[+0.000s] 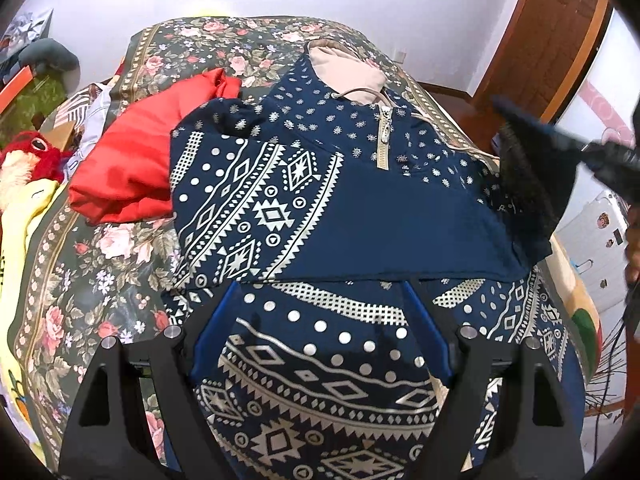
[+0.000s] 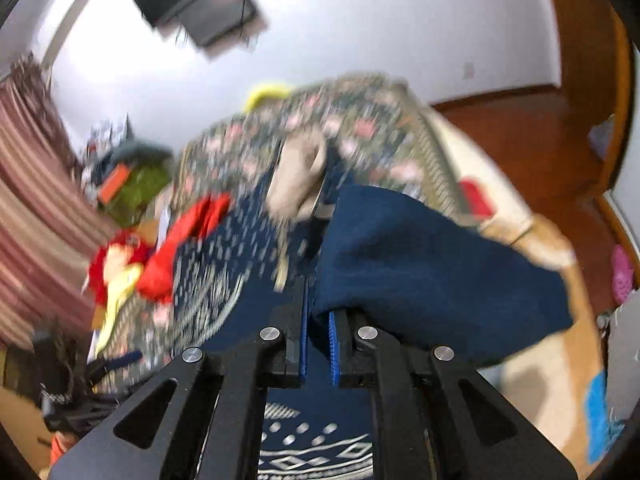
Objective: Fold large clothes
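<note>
The navy patterned hoodie lies on the floral bed, its sleeve mid-fold. The right claw pinches the navy cuff; the left claw hovers wide over the hem. Next, judging by this: lay the sleeve across the zipper.

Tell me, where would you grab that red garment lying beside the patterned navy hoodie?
Grip the red garment at its bunched near-left edge, coming from the left over the floral bedspread. That side is free; its right part is tucked under the navy patterned hoodie. The open left gripper is the nearer one, since the right gripper is clamped on hoodie cloth.
</note>
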{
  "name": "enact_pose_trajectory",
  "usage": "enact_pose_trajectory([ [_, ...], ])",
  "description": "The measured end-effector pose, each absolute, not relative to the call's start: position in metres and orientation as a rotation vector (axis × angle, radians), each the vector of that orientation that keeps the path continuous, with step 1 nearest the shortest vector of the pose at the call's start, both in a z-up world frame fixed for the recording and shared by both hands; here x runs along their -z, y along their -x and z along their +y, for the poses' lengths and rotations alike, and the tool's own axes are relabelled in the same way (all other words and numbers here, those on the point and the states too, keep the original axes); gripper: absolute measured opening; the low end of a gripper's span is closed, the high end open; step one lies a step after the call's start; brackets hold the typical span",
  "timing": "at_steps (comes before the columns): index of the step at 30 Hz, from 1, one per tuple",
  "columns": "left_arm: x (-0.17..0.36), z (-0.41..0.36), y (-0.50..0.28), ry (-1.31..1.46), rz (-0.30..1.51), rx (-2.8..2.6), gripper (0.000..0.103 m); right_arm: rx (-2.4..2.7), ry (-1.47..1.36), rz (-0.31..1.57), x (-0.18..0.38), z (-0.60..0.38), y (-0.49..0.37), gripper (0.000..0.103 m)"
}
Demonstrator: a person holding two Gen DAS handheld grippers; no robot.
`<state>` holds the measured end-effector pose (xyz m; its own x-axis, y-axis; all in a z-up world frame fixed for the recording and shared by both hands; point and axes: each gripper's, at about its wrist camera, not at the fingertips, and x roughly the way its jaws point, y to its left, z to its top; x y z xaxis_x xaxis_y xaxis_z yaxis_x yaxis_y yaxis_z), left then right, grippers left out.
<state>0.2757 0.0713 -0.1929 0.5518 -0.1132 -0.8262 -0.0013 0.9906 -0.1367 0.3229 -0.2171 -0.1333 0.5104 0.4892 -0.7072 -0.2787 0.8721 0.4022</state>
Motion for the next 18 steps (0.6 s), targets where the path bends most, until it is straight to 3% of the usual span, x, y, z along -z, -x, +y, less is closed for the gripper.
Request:
enact_pose_trajectory([
  [9,0.198,0.085,-0.264,0.152,0.994,0.057,0.081,-0.431,-0.276,1.215,0.210,-0.189,-0.316,0.013],
  [12,0.201,0.086,-0.263,0.153,0.998,0.056,0.081,-0.455,-0.273,1.246,0.206,-0.186,-0.307,0.030],
  [14,0.203,0.085,-0.264,0.155,1.001,0.058,0.081,-0.485,-0.276,1.259,0.199,-0.186,-0.304,0.046],
  [18,0.205,0.081,-0.266,0.161,1.005,0.068,0.081,-0.490,-0.256,1.206,0.182,-0.200,-0.296,0.049],
])
